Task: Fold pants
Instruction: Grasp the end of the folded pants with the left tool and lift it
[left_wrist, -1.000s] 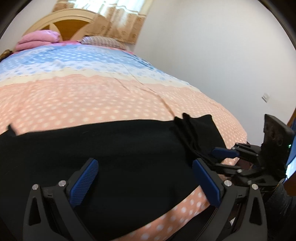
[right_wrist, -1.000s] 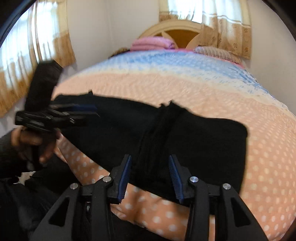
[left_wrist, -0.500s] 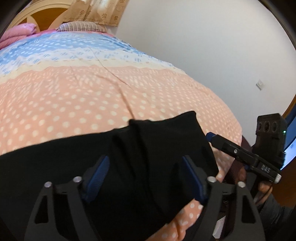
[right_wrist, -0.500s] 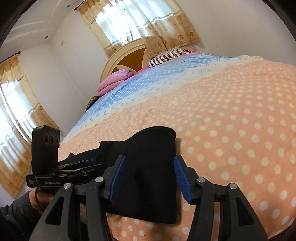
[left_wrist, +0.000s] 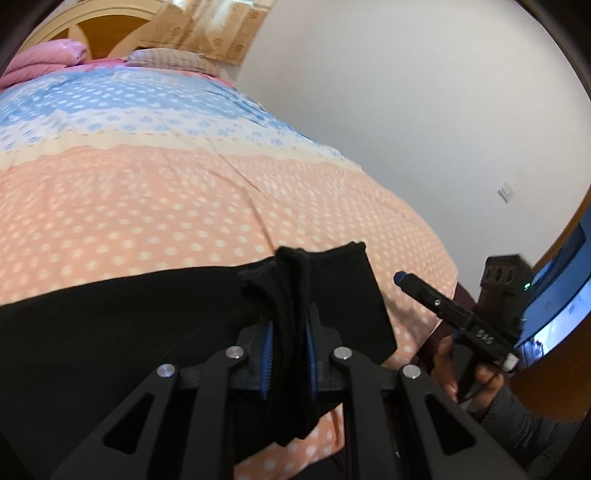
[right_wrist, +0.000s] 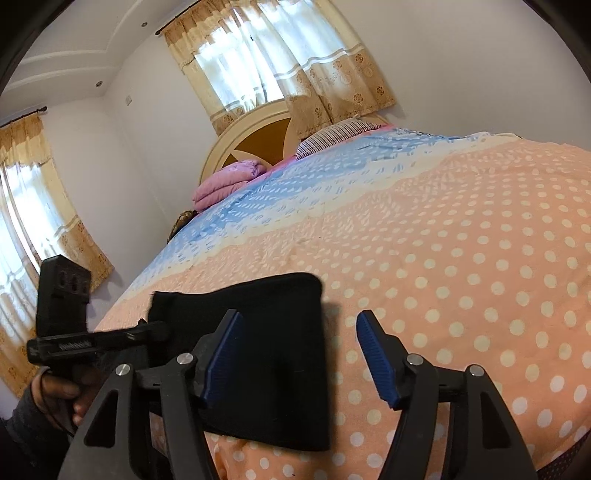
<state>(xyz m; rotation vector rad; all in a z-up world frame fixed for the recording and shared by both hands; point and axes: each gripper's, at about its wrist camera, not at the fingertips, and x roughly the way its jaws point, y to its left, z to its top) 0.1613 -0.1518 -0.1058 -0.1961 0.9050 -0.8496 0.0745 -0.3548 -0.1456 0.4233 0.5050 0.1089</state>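
Black pants (left_wrist: 129, 314) lie flat across the near edge of the bed. My left gripper (left_wrist: 288, 332) is shut on a bunched ridge of the pants' fabric near their right end. In the right wrist view the pants' end (right_wrist: 280, 350) lies under my right gripper (right_wrist: 295, 354), which is open and empty, its left finger over the fabric and its right finger over the bedspread. The left gripper also shows in the right wrist view (right_wrist: 155, 328), at the left, and the right gripper in the left wrist view (left_wrist: 400, 278), at the right.
The bed has a peach, cream and blue polka-dot bedspread (left_wrist: 147, 192). A pink folded blanket (right_wrist: 229, 181) and a striped pillow (right_wrist: 332, 133) lie by the headboard. A white wall is to the right, curtained windows to the left and behind the bed.
My left gripper has closed on the bunched pants fabric. My right gripper has moved right, to the pants' end, and stays open.
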